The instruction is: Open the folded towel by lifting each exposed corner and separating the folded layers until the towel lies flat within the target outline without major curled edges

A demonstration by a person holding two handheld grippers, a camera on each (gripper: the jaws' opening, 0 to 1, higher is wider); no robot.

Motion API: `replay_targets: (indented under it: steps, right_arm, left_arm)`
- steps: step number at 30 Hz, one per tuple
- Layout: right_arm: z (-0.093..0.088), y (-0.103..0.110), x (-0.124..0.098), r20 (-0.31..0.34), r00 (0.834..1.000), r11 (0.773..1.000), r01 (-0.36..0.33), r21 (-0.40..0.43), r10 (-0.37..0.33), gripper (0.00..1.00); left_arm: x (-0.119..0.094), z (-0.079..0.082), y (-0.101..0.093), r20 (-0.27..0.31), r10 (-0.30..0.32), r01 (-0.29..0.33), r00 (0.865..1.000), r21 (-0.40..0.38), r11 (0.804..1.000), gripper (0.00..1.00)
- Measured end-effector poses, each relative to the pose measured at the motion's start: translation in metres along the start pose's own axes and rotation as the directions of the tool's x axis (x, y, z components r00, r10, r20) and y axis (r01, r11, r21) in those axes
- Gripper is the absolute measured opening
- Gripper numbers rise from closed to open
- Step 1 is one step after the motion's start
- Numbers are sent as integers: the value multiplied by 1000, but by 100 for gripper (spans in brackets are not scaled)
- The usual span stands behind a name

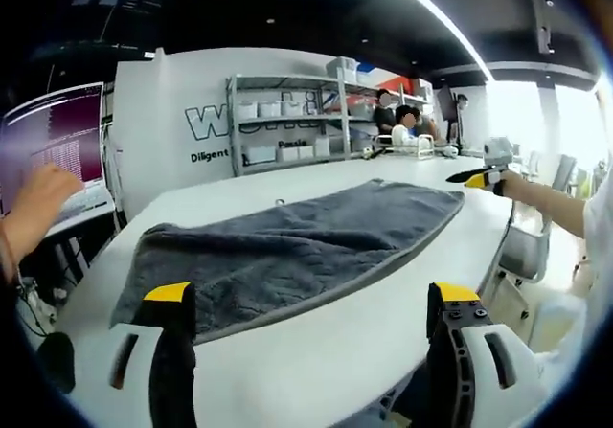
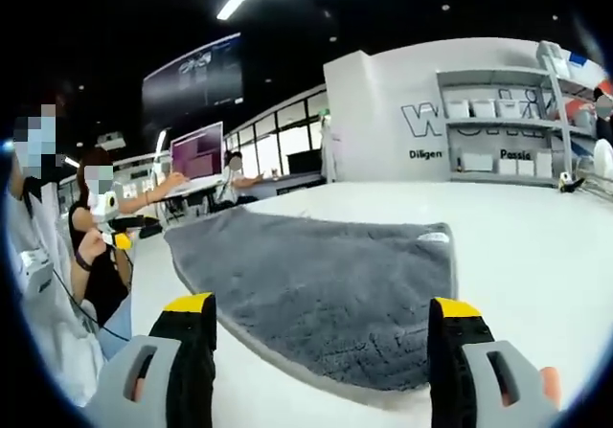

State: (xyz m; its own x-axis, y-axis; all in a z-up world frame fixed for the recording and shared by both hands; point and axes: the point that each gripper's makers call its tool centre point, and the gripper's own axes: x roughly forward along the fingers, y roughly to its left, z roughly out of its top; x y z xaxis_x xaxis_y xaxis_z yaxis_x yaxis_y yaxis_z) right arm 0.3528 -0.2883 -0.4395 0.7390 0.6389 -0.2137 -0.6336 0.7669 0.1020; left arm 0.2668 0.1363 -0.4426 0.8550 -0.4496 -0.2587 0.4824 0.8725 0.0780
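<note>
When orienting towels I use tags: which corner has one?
The far-right towel corner in the right gripper view: a white tag sits there; others look plain.

1. I see the dark grey plush towel [image 1: 297,246] spread on the white table [image 1: 316,351].
2. My left gripper [image 1: 311,318] sits before its near edge, jaws wide apart.
3. Behind the table stands a metal shelf rack [image 1: 287,122].
4. My right gripper [image 2: 321,327] faces another edge.

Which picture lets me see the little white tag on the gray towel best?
The right gripper view: the white tag sits plainly at the towel's far corner. In the left gripper view the towel spreads across the white table, but no tag can be made out.
</note>
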Motion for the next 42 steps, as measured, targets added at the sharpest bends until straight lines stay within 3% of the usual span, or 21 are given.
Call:
replay_targets:
  steps: [10, 17, 25, 33, 42]
  right_arm:
    - [37, 6, 26, -67, 997, 995, -51, -85, 46, 97]
    - [45, -2, 68, -140, 988, 988, -90, -122, 73, 98]
    - [43, -30, 120, -180, 981, 992, -87, -89, 70, 99]
    - [29, -40, 150, -181, 982, 997, -55, -54, 45, 99]
    - [16, -69, 187, -183, 983, 1000, -29, -7, 27, 99]
  left_arm:
    - [-1, 3, -4, 21, -1, 1, 1000, 2, 1000, 99]
    - [3, 6, -8, 31, -13, 13, 999, -3, 1000, 99]
    - [7, 4, -8, 21, -10, 10, 1000, 7, 1000, 99]
    - [13, 4, -4, 15, -1, 1, 1000, 9, 1000, 99]
    - [19, 5, -3, 11, -5, 5, 1000, 9, 1000, 99]
